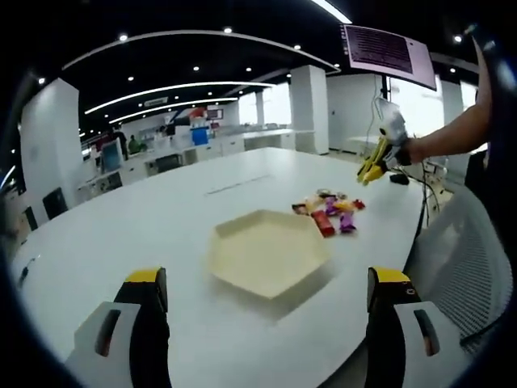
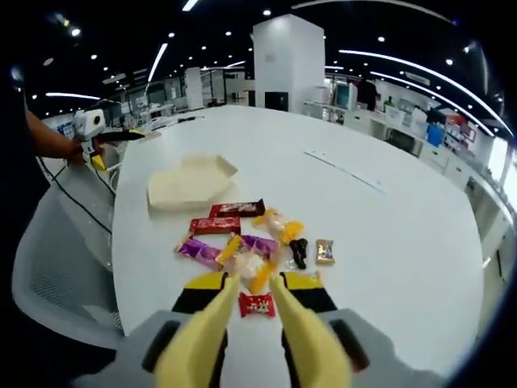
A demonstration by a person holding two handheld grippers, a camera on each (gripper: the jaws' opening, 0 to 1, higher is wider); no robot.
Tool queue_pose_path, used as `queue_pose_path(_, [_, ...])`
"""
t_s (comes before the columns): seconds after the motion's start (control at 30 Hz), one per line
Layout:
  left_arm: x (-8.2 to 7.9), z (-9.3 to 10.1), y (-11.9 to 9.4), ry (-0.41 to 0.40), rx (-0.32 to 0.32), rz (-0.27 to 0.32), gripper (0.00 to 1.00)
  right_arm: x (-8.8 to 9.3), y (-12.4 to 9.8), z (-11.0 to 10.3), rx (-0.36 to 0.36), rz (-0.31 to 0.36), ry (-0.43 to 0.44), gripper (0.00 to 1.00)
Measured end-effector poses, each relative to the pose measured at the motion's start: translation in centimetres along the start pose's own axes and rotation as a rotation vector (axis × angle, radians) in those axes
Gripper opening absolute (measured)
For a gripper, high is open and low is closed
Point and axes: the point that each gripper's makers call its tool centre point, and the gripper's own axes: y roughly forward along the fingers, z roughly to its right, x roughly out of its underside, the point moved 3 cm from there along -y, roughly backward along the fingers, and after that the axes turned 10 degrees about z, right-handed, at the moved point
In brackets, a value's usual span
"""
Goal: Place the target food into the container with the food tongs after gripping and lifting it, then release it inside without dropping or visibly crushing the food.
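- Pale cream and six-sided, the tray (image 1: 267, 250) sits on the white table (image 1: 121, 242) ahead of our left gripper (image 1: 266, 303), whose black, yellow-tipped jaws stand wide apart with nothing between them.
- In the left gripper view we see the pile of wrapped sweets (image 1: 327, 212) just beyond the tray's far right corner, not touching it, and past that our right gripper (image 1: 373, 170) held in a hand above the table's far edge.
- In the right gripper view our right gripper (image 2: 255, 283) carries yellow food tongs (image 2: 242, 331); their two arms are apart, the tips hanging just over the near edge of the sweets (image 2: 254, 242) and clamped on nothing.
- A small red wrapped sweet (image 2: 256, 305) lies on the table between the tong arms, and we cannot tell whether they touch it.
- Among the pile we make out a dark red bar (image 2: 237, 209), a red bar (image 2: 215, 225), purple wrappers (image 2: 198, 250) and orange ones.
- The tray (image 2: 190, 183) lies beyond the pile, near the left gripper (image 2: 90, 129) at the table's left edge.
- A grey mesh chair (image 2: 56, 267) stands beside the table.
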Motion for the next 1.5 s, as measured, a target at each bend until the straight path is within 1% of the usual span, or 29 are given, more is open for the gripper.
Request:
queue_pose_path(0.03, [0.3,-0.2,0.0,-0.01,-0.007,-0.012,1.0,0.5,0.2,0.1,-0.004,-0.003,0.011,0.24])
queue_pose_path(0.1, [0.7,-0.8,-0.3,-0.04,-0.049,-0.04,1.0,1.1,0.5,0.2,0.0,-0.015,0.012,0.24])
queue_pose_path(0.17, [0.3,-0.8,-0.4,-0.029,-0.058,-0.011,1.0,1.4,0.8,0.1,-0.01,-0.023,0.017,0.25])
queue_pose_path(0.23, [0.6,-0.6,-0.3,-0.01,-0.043,-0.016,1.0,2.0,1.1,0.0,-0.026,-0.047,0.001,0.25])
queue_pose_path(0.3, [1.2,-0.6,0.0,-0.016,-0.032,-0.05,1.0,2.3,1.3,-0.2,-0.031,-0.054,0.005,0.25])
queue_pose_path(0.33, [1.2,-0.6,0.0,-0.02,-0.032,-0.052,1.0,2.6,1.5,-0.1,-0.029,-0.059,-0.001,0.25])
queue_pose_path(0.4, [1.0,-0.6,0.0,-0.026,-0.036,-0.037,1.0,2.8,1.6,0.0,-0.022,-0.06,0.005,0.25])
queue_pose_path(0.5, [1.4,-0.6,-0.1,-0.041,-0.038,-0.055,1.0,3.2,1.9,0.3,-0.009,-0.068,0.008,0.26])
queue_pose_path(0.63, [1.5,-0.8,0.0,-0.035,-0.039,-0.05,1.0,3.2,2.2,0.3,-0.007,-0.065,0.015,0.26])
queue_pose_path(0.73, [1.6,-0.7,0.0,-0.032,-0.035,-0.062,1.0,4.0,2.4,0.3,-0.004,-0.097,0.036,0.27])
queue_pose_path(0.77, [1.6,-0.6,0.0,-0.028,-0.034,-0.06,1.0,4.0,2.5,0.3,0.001,-0.092,0.045,0.26])
queue_pose_path(0.8, [1.6,-0.6,0.0,-0.029,-0.032,-0.059,1.0,4.2,2.6,0.4,0.011,-0.102,0.066,0.26])
queue_pose_path(0.83, [1.5,-0.6,0.0,-0.03,-0.031,-0.06,1.0,4.1,2.6,0.3,0.01,-0.098,0.062,0.26])
queue_pose_path(1.0, [1.5,-0.6,0.0,-0.03,-0.029,-0.06,0.99,4.2,2.7,-0.5,0.036,-0.137,0.051,0.25])
queue_pose_path(1.07, [1.5,-0.5,0.0,-0.031,-0.026,-0.062,0.99,4.3,2.8,-0.4,0.056,-0.146,0.049,0.23])
queue_pose_path(1.2, [1.5,-0.5,0.0,-0.034,-0.023,-0.059,0.99,4.1,2.8,-0.3,0.093,-0.154,0.081,0.2])
queue_pose_path(1.23, [1.5,-0.5,0.0,-0.036,-0.022,-0.06,0.99,3.8,2.7,-0.2,0.098,-0.148,0.093,0.19])
queue_pose_path(1.27, [1.5,-0.4,0.0,-0.038,-0.022,-0.059,0.99,3.7,2.5,0.0,0.12,-0.146,0.089,0.18])
queue_pose_path(1.33, [1.5,-0.4,0.0,-0.039,-0.021,-0.057,0.99,3.5,2.2,0.1,0.119,-0.146,0.123,0.18])
queue_pose_path(1.37, [1.5,-0.4,0.0,-0.042,-0.019,-0.056,0.99,3.6,2.0,0.3,0.123,-0.145,0.118,0.18])
queue_pose_path(1.43, [1.5,-0.4,0.0,-0.042,-0.018,-0.059,0.99,3.5,1.7,0.6,0.125,-0.139,0.148,0.18])
queue_pose_path(1.5, [1.4,-0.4,0.1,-0.047,-0.016,-0.055,0.99,3.2,1.3,0.7,0.128,-0.13,0.153,0.18])
